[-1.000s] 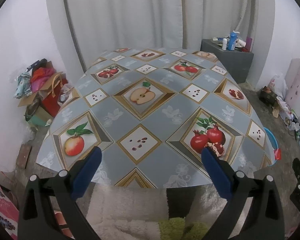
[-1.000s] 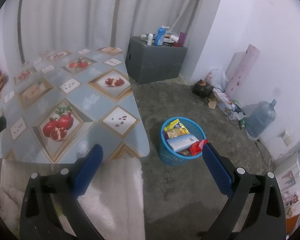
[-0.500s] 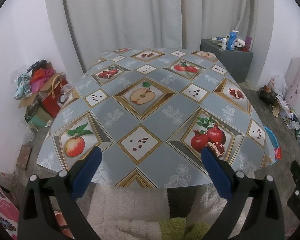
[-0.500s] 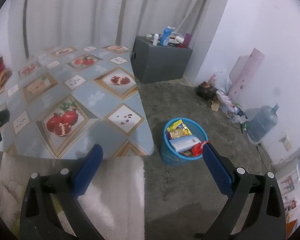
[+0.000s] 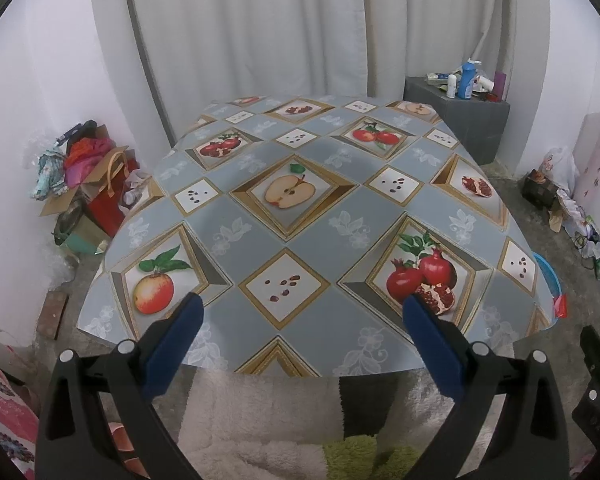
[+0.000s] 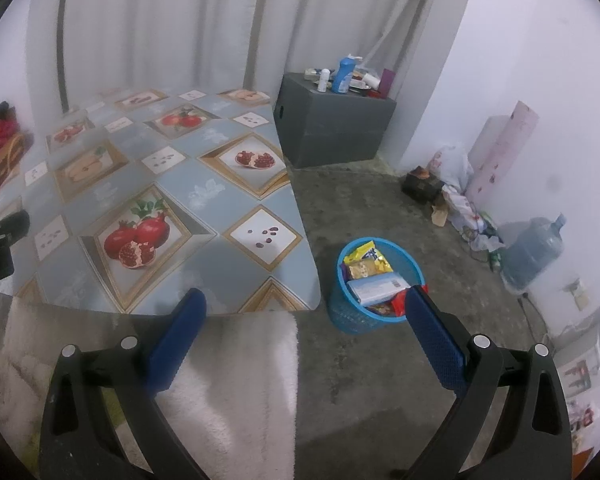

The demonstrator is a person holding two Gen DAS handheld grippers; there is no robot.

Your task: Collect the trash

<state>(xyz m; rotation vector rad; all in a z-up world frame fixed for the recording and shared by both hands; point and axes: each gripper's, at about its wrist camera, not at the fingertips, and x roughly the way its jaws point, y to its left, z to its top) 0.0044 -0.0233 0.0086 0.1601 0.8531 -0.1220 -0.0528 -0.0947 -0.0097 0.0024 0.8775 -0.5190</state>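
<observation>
A blue mesh trash basket (image 6: 350, 316) stands on the floor right of the table, holding several snack wrappers (image 6: 366, 266) and a white packet (image 6: 376, 286). Its rim (image 5: 548, 274) peeks past the table's right edge in the left wrist view. My right gripper (image 6: 302, 306) is open and empty, above the rug near the table's front right corner. My left gripper (image 5: 300, 310) is open and empty over the table's front edge. The table (image 5: 300, 220) carries a fruit-print cloth with no loose item on it.
A grey box (image 6: 332, 128) with bottles stands behind the table. Bags and a water jug (image 6: 534, 250) lie along the right wall. A pile of clothes and bags (image 5: 88, 176) sits left of the table. A shaggy white rug (image 6: 240, 392) lies in front.
Both grippers drifted back slightly from the table; the views shifted a little. Both stay open and empty.
</observation>
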